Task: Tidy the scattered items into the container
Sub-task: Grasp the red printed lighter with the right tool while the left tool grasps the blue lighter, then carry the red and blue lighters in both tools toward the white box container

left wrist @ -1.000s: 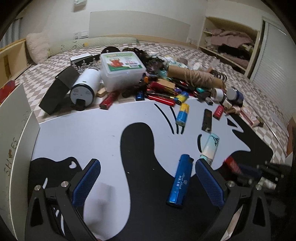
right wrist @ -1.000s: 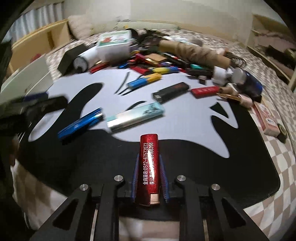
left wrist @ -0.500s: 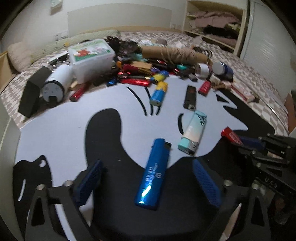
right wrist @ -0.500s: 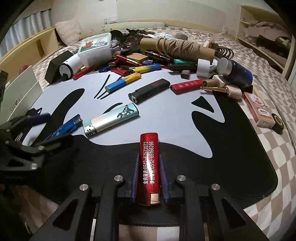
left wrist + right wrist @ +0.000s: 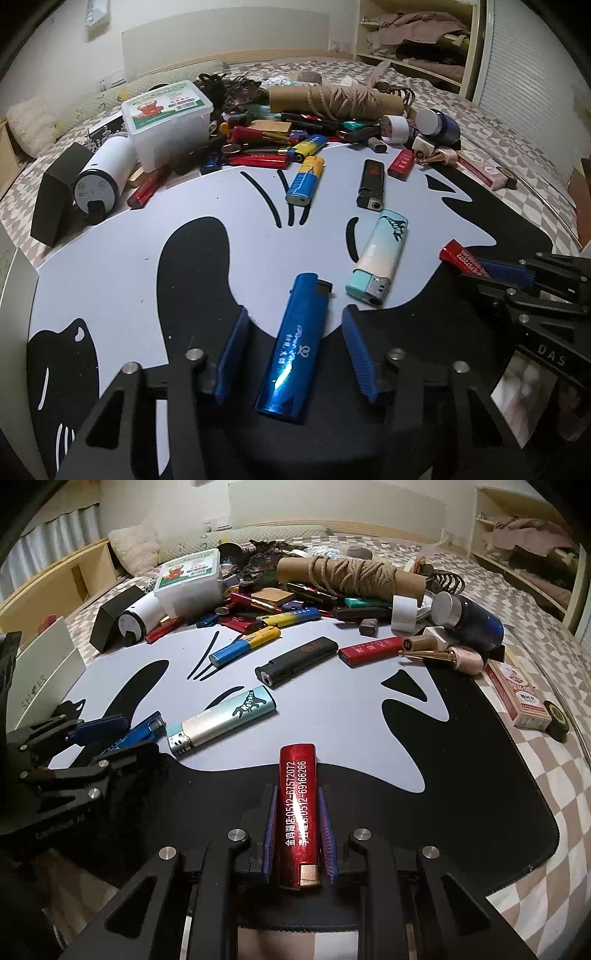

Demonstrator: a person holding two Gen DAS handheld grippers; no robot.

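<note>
Since the earlier frame the left gripper [image 5: 293, 354] has come forward; its jaws stand released on both sides of the blue lighter [image 5: 293, 345], low in the middle of the frame, on the mat [image 5: 110, 258]. It looks light, stiff and glossy, probably slippery, so I would take its long flat sides. At the lower right, the right gripper [image 5: 298, 827] is clenched on the red lighter [image 5: 298, 812].

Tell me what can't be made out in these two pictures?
- White box, right view: cut off by the left edge, so its inside is unseen.
- Blue lighter, right view: mostly hidden behind the left claw.
- Pile of lighters, left view: overlapping, too small to count.
- Shelf contents: dim, indistinct.
</note>
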